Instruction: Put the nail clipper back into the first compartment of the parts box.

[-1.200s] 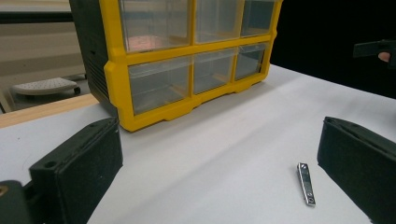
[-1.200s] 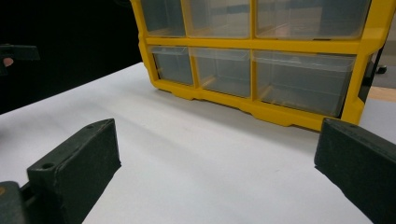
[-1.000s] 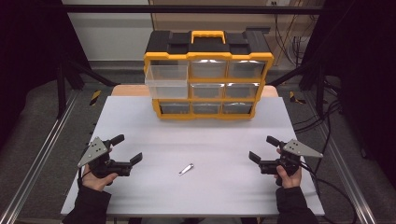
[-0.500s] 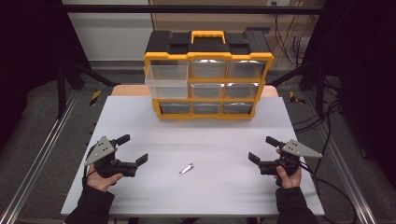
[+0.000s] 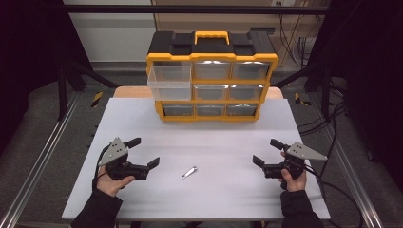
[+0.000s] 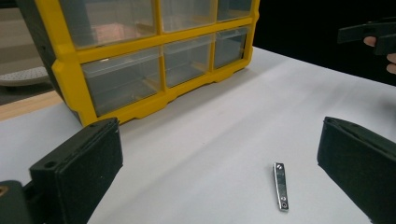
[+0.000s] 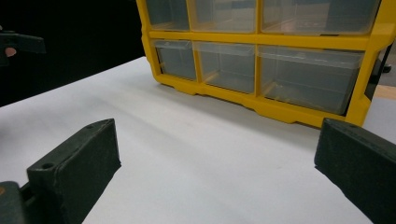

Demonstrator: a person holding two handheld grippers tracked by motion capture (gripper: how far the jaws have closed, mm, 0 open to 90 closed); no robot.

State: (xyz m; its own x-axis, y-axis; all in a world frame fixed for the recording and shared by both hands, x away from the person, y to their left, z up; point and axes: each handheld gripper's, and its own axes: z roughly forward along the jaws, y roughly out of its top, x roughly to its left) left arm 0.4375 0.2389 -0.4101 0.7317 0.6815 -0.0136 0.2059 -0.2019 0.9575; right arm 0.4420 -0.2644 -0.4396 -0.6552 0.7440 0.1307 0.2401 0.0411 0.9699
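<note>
A small metal nail clipper lies flat on the white table, near its front middle. My left gripper hovers just left of it, open, with nothing between its jaws. In the left gripper view the nail clipper lies between the two black jaws, nearer the right one. My right gripper is open too, held above the table's front right, well away from the clipper. A yellow and black drawer organizer stands at the back; its top left clear drawer is pulled out.
The organizer has rows of clear drawers, the others shut. Metal rails run along both sides of the table. Cables trail off the right edge. White surface lies between the clipper and the organizer.
My left gripper has moved right, toward the nail clipper. The right gripper and the clipper have stayed in place.
</note>
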